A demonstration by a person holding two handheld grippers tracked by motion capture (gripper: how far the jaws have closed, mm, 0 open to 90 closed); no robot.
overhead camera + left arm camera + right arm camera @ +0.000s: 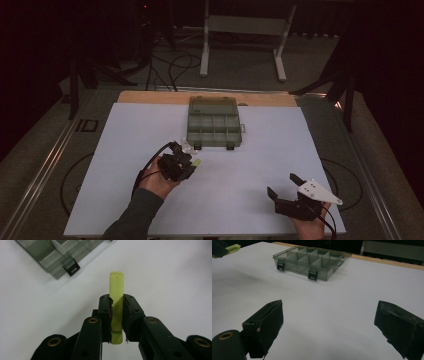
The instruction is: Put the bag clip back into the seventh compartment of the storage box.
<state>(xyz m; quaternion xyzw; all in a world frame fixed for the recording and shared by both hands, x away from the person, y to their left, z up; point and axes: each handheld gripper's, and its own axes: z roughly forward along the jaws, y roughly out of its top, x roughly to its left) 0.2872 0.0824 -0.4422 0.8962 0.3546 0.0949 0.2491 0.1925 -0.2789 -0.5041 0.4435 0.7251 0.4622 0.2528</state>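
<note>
While clamped, yellow strip near compartment box.

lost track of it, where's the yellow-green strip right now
The yellow-green strip is clamped in the left claw, on the left in the high view, above the white sheet just short of the compartment box.

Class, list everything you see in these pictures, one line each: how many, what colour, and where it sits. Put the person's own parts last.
Compartment box: one, clear grey-green with two black latches, far middle of the sheet.
Yellow-green strip: one, clamped between the left gripper's fingers.
White sheet: one, covering the table.
Table: one, wooden edge showing at the far side.
Cables: several, black, on the floor beyond the table.
Left gripper: one, black, shut on the strip, near the box.
Right gripper: one, black, open, near right of the sheet.
</note>
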